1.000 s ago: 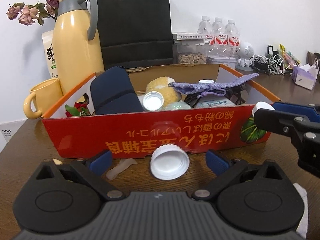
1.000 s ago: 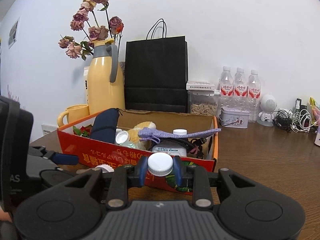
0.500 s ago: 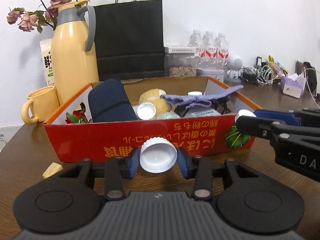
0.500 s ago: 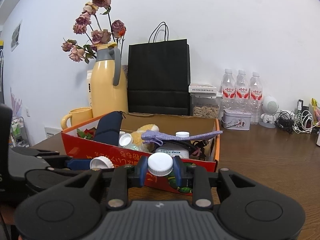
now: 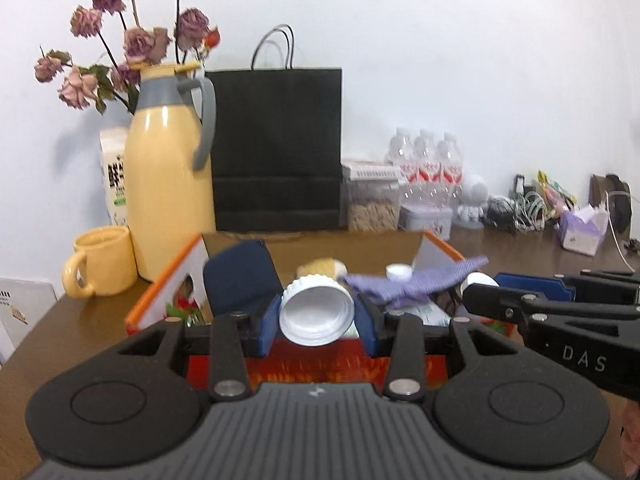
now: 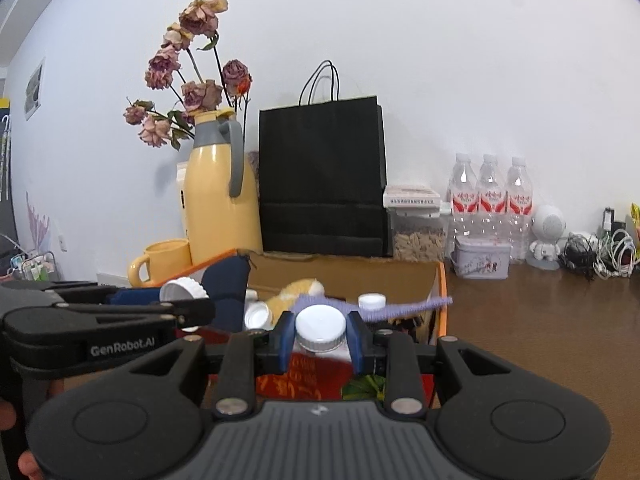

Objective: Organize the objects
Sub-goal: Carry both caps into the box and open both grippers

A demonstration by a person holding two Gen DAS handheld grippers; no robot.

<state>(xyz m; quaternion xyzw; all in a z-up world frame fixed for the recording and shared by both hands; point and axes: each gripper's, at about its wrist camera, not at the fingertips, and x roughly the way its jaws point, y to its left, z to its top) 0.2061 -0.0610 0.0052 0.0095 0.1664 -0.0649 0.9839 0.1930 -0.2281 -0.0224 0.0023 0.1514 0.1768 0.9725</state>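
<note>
My left gripper (image 5: 317,322) is shut on a wide white ribbed cap (image 5: 316,308), held with its hollow side toward me above the near wall of the red cardboard box (image 5: 160,280). The right gripper (image 6: 320,334) is shut on a smaller white cap (image 6: 320,322), also over the box's near wall (image 6: 316,376). Both grippers hang side by side; the right one (image 5: 482,286) shows at the right edge of the left wrist view. Inside the box lie a navy pouch (image 5: 240,276), a yellow plush (image 5: 320,266), a purple cloth (image 5: 416,280) and loose white caps (image 6: 372,301).
Behind the box stand a yellow jug (image 5: 168,184) with dried roses, a yellow mug (image 5: 102,266), a black paper bag (image 5: 276,148), a seed jar (image 5: 372,208), three water bottles (image 6: 492,200) and a tin (image 6: 482,258). Cables (image 6: 600,252) and a tissue pack (image 5: 580,230) lie at the right.
The left gripper closed on the white cap that lay on the table before the box and lifted it to the box's rim. The right gripper kept its cap and barely moved.
</note>
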